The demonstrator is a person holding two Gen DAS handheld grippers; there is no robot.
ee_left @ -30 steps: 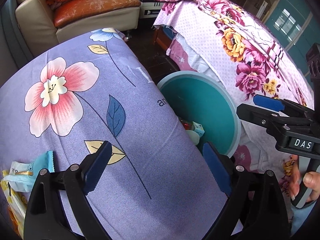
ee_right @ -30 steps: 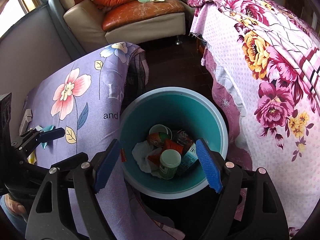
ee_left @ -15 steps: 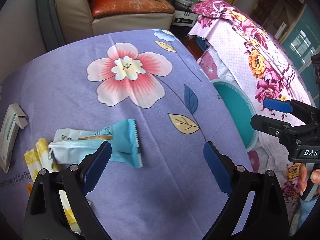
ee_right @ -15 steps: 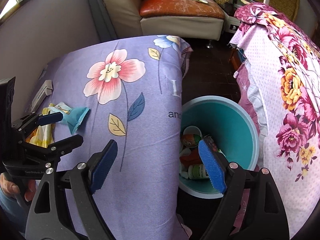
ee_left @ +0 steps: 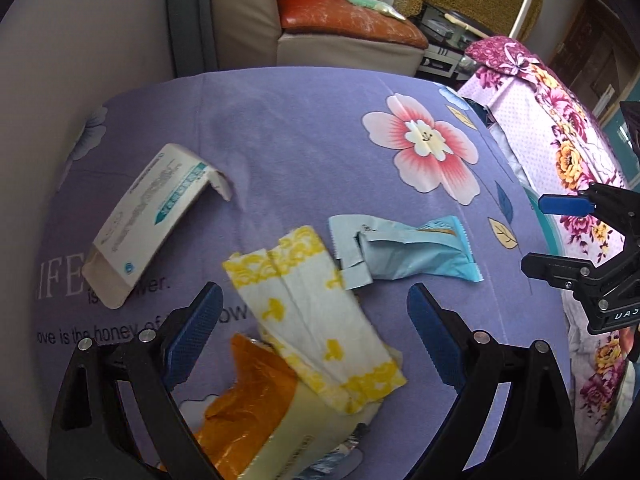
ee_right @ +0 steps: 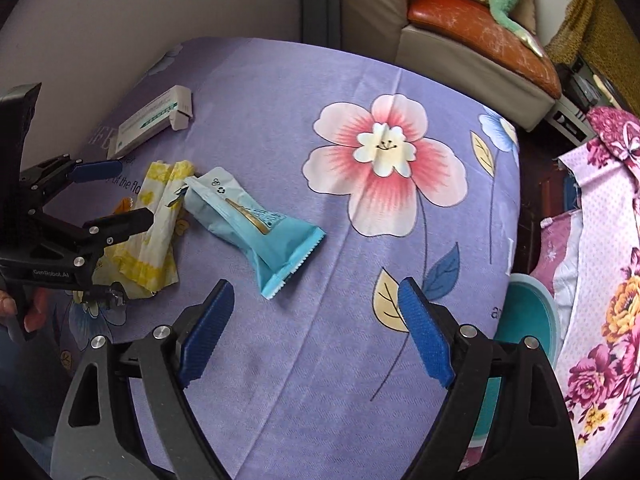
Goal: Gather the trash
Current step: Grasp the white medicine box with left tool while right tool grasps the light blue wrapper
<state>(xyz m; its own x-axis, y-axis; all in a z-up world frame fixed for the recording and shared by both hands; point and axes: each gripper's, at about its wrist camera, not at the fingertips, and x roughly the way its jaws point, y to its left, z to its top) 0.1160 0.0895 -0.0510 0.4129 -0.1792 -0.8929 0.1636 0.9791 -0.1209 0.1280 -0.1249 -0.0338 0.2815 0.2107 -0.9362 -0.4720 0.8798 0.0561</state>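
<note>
Purple flowered cloth covers the worktop where we work, with a sofa beyond it. Our left claw hovers with its blue pads spread wide and nothing between them, just above the yellow-and-white wrapper. That wrapper lies partly over an orange packet nearest us. Just beside it, touching at one end, lies the light blue wrapper. Farther off to the left sits a white carton with an open flap. Our right claw is likewise wide open and holds nothing, hanging over bare cloth near the blue wrapper's crimped end. Off the worktop's right edge, low down, we see the teal rim of the trash bin, next to a pink floral bedcover.
</note>
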